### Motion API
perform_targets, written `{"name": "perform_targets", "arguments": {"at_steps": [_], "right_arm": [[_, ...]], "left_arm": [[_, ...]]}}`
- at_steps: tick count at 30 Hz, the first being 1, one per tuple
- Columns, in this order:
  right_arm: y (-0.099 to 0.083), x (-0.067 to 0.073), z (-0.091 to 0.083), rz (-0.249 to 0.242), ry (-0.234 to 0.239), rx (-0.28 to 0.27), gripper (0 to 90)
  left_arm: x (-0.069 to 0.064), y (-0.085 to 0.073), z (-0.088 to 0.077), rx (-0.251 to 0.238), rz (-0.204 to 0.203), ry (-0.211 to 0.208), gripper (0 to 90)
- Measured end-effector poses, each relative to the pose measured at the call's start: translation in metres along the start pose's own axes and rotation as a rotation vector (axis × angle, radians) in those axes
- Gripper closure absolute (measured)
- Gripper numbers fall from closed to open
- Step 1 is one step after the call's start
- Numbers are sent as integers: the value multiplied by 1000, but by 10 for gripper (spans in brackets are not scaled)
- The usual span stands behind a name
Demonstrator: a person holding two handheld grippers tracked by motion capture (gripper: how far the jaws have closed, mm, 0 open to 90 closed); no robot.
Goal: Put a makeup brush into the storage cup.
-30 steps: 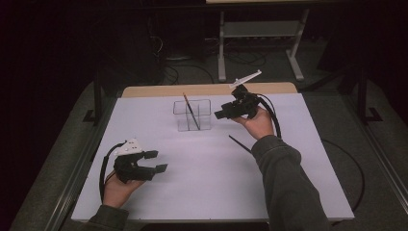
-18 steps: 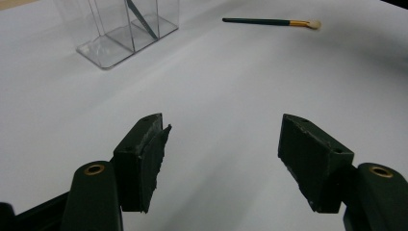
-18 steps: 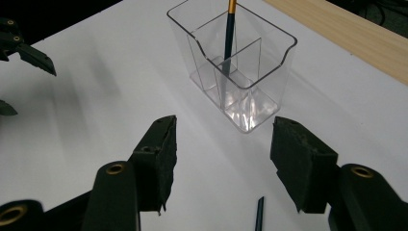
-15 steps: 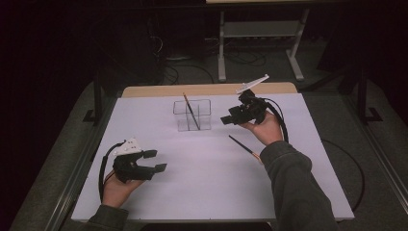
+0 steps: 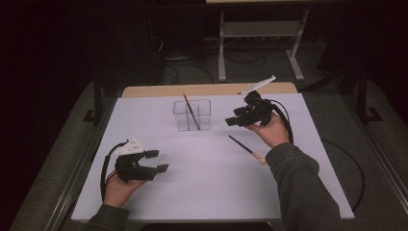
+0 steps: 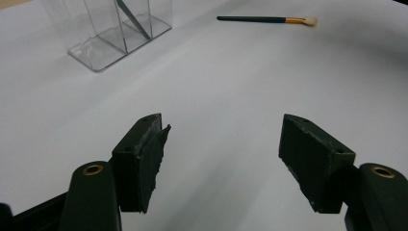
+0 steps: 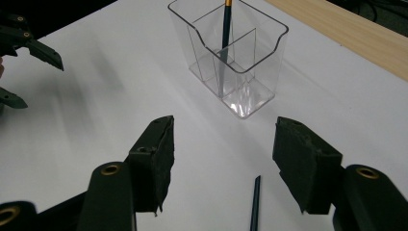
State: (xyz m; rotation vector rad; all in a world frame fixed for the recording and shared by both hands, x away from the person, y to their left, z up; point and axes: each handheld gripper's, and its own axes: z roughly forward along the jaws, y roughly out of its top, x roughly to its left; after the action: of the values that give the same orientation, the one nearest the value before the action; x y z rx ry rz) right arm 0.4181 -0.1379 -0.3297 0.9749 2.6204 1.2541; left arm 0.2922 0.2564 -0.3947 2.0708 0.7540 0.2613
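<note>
While both tools (image 5: pixel 230 120) (image 5: pixel 159 161) gape empty, brush (image 5: pixel 246 149) lies near organizer (image 5: pixel 192 115) (one brush inside).

High view overhead – gripper views low, sharing organizer (image 5: pixel 192 114).

Ahead of the right gripper (image 5: pixel 232 120), whose open jaws held nothing, the clear divided holder (image 5: pixel 192 114) stood upright with one brush (image 5: pixel 190 109) leaning inside it, blocking a straight path forward. A second brush (image 5: pixel 247 149) lay flat on the worktop (image 5: pixel 202 178) just below those fingers (image 7: pixel 156 159). Ahead of the left gripper (image 5: pixel 157 161), bare worktop gave free passage toward the holder.
</note>
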Motion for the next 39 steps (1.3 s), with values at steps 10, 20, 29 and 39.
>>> {"name": "perform_targets", "arguments": {"at_steps": [10,20,29,39], "right_arm": [[-7,1,-8,10,-6,4,384],[-11,2,-16,24,-17,20,383],[-17,0,-24,34,-26,21,383],[-26,-2,-28,43,-41,38,382]], "left_arm": [[0,0,-1,-2,-3,1,315],[0,0,-1,-5,-8,1,313],[2,0,-1,-4,-4,-3,313],[0,2,2,-3,0,-10,310]]}}
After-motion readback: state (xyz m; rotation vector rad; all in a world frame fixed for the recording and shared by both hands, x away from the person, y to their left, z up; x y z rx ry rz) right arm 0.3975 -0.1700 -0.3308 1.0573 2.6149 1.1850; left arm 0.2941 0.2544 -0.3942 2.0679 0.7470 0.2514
